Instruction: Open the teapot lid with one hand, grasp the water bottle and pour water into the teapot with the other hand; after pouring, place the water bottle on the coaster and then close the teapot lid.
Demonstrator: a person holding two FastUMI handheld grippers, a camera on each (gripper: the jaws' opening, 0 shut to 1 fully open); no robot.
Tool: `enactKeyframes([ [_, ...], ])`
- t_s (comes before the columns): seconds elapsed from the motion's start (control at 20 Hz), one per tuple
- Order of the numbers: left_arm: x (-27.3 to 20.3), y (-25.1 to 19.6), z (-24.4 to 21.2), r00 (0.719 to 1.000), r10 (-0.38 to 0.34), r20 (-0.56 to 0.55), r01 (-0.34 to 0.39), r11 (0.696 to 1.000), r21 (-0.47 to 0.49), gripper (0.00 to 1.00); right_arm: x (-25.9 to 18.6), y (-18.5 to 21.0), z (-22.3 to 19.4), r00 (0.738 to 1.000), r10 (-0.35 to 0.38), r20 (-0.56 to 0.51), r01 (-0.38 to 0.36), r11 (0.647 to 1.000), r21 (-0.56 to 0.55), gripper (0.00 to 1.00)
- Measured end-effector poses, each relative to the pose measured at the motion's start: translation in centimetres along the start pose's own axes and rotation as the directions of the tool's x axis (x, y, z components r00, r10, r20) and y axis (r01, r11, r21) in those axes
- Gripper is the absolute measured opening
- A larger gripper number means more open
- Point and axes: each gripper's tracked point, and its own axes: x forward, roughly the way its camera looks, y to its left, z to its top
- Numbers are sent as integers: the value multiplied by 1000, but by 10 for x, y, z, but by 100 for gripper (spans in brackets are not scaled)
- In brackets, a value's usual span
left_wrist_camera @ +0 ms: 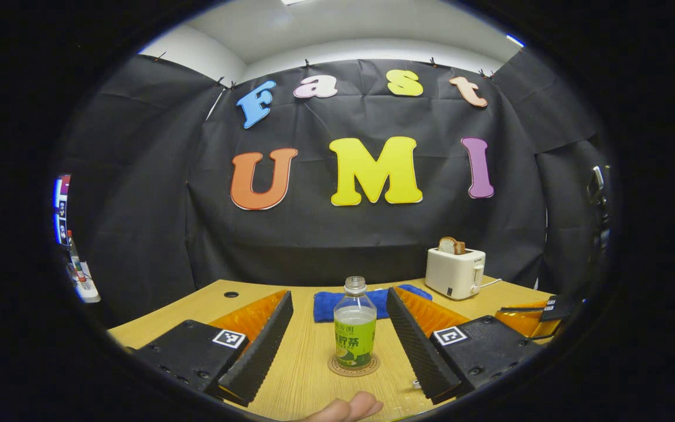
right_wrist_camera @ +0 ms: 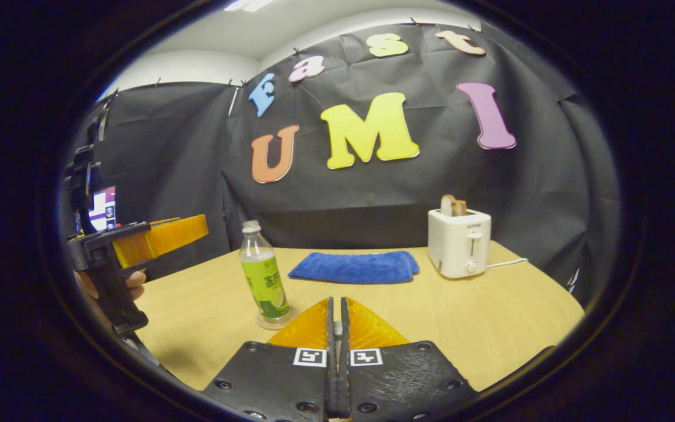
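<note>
Wooden table (right_wrist_camera: 490, 316), pale and smooth, backed by black cloth walls under a white ceiling. Toaster (right_wrist_camera: 459, 241) at the far right with bread (right_wrist_camera: 452, 205) in its slot; folded blue towel (right_wrist_camera: 354, 266) mid-table beside it. Left gripper (left_wrist_camera: 337, 328) spread wide, fingers either side of the water bottle (left_wrist_camera: 355, 322) without touching. Right gripper (right_wrist_camera: 337, 316) pressed together on nothing, low over the near edge. Bottle upright on the coaster (left_wrist_camera: 354, 366), uncapped, part full. Likely light, thin-walled, a bit slippery and easily crushed; best taken around the labelled middle, firmly but gently, and kept level to avoid spilling from the open neck. Fingertip (left_wrist_camera: 349, 408) at the bottom edge.
</note>
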Motion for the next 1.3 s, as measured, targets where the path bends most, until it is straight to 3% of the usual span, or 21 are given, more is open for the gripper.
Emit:
enactKeyframes([
  [0.15,-14,18,3,1000,12,3,-12,1000,24,100,15,30,-16,999,53,3,-53,998,-30,0],
  [0.35,-27,40,13,1000,26,10,-26,1000,3,100,25,48,-25,997,68,30,-67,997,-41,0],
  [0.65,-34,60,18,1000,18,8,-17,994,-106,100,29,44,-40,999,46,10,-46,999,-16,1],
  [1.15,-32,44,6,999,-11,-31,9,998,-61,99,33,45,-52,999,45,-5,-46,999,-21,4],
  [1.3,-32,43,3,999,-12,-40,10,999,-49,99,30,41,-50,1000,15,-10,-15,1000,-24,18],
])
